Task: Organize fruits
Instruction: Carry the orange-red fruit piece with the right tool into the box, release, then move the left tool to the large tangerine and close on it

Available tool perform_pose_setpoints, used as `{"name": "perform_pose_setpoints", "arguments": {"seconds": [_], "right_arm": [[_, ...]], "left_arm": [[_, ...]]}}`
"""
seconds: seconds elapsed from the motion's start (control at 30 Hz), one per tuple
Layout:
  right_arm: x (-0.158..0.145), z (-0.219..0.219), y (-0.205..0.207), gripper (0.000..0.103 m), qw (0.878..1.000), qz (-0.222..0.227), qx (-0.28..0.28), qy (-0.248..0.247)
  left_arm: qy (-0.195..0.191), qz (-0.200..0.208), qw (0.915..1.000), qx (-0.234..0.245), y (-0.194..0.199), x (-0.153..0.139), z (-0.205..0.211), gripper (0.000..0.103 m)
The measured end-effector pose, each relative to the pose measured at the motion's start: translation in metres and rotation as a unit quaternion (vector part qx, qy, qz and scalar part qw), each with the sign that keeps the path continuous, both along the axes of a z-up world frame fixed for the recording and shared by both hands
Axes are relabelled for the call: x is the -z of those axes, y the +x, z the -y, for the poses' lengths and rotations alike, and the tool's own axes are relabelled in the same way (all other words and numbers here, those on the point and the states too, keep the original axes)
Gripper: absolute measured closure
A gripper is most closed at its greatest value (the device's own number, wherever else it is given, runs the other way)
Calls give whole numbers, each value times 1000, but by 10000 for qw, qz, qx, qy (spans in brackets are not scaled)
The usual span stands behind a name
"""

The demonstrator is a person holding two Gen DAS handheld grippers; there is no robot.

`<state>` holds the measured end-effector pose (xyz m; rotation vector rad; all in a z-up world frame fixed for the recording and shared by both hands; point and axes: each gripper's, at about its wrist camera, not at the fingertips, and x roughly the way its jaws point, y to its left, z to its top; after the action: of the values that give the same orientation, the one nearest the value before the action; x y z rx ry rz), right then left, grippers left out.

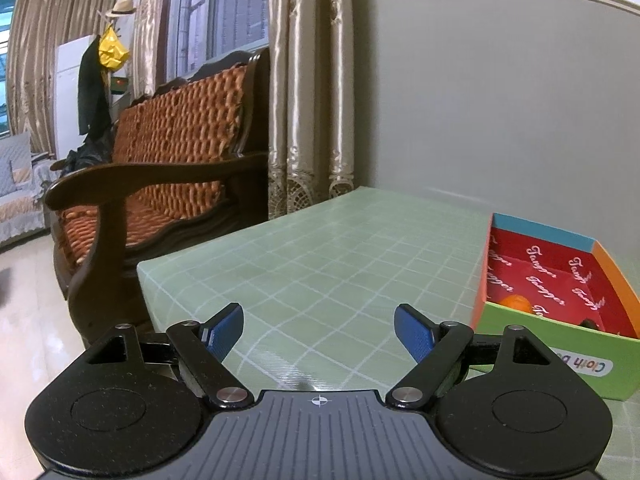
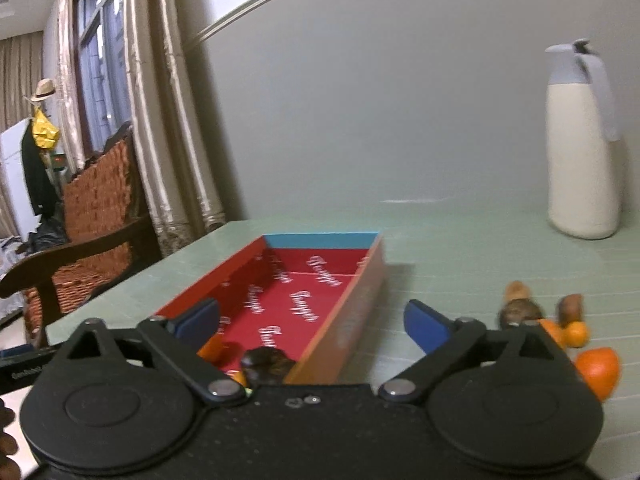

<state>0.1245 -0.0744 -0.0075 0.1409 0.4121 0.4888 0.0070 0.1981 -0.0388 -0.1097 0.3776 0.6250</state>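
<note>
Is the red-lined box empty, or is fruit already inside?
Not empty: the box holds a dark fruit and an orange piece at its near end.

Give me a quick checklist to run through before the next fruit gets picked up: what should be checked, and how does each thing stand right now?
1. Right gripper open with nothing between its fingers: ok.
2. Left gripper open and empty: ok.
3. Box has room on its red floor: ok.
4. Dark fruit lies inside the box: ok.
5. Loose fruits remain on the table, right of the box: not ok.
6. Jug stands clear of the fruits: ok.
</note>
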Motion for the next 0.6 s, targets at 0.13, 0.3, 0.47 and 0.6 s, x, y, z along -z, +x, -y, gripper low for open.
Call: {"name": "perform_pose_setpoints", "arguments": {"seconds": [0.13, 0.3, 0.47, 0.6], "right_arm": [[2, 11, -3, 0, 9989, 131, 335, -296], [10, 32, -4, 0, 9969, 155, 694, -344], [17, 60, -4, 0, 9936, 138, 1088, -276], [21, 83, -1, 0, 9891, -15, 1456, -227]], "left_arm": [[37, 13, 10000, 65, 3, -2, 10, 20], [107, 77, 9996, 254, 7, -5, 27, 20], [321, 69, 9979, 554, 18, -7, 55, 20], [407, 96, 9954, 865, 27, -8, 79, 20]]}}
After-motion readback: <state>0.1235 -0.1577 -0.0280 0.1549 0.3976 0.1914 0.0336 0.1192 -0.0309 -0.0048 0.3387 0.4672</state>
